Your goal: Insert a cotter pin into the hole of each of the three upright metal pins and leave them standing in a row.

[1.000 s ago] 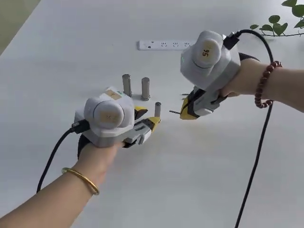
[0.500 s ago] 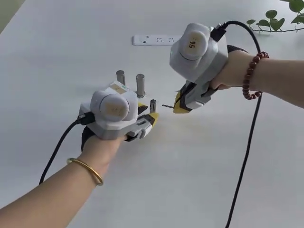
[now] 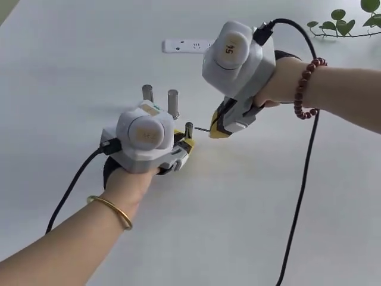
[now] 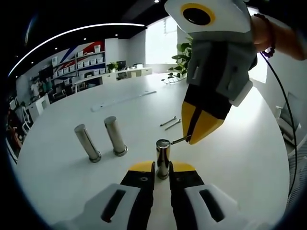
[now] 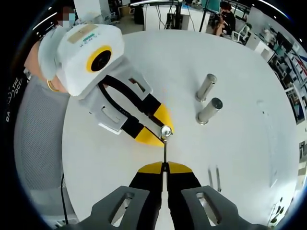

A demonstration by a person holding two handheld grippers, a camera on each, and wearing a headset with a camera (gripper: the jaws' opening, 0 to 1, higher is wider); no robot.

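Note:
My left gripper (image 4: 162,168) is shut on a short upright metal pin (image 4: 163,154), gripping its lower part just above the white table. My right gripper (image 5: 164,166) is shut on a thin cotter pin (image 5: 165,151). The cotter pin's tip sits at the top of the held pin (image 5: 166,131). In the head view the held pin (image 3: 189,129) stands between the left gripper (image 3: 182,146) and the right gripper (image 3: 215,130), with the cotter pin (image 3: 202,128) level between them. Two other metal pins (image 3: 147,93) (image 3: 173,104) stand upright just behind.
Two loose cotter pins (image 4: 170,122) lie on the table beyond the held pin. A white power strip (image 3: 184,45) lies at the far edge, and plant leaves (image 3: 351,15) show at the top right. Black cables trail from both grippers.
My right gripper has moved left with the cotter pin, closing the gap until its tip reaches the held pin. The left gripper has kept its grip on the pin.

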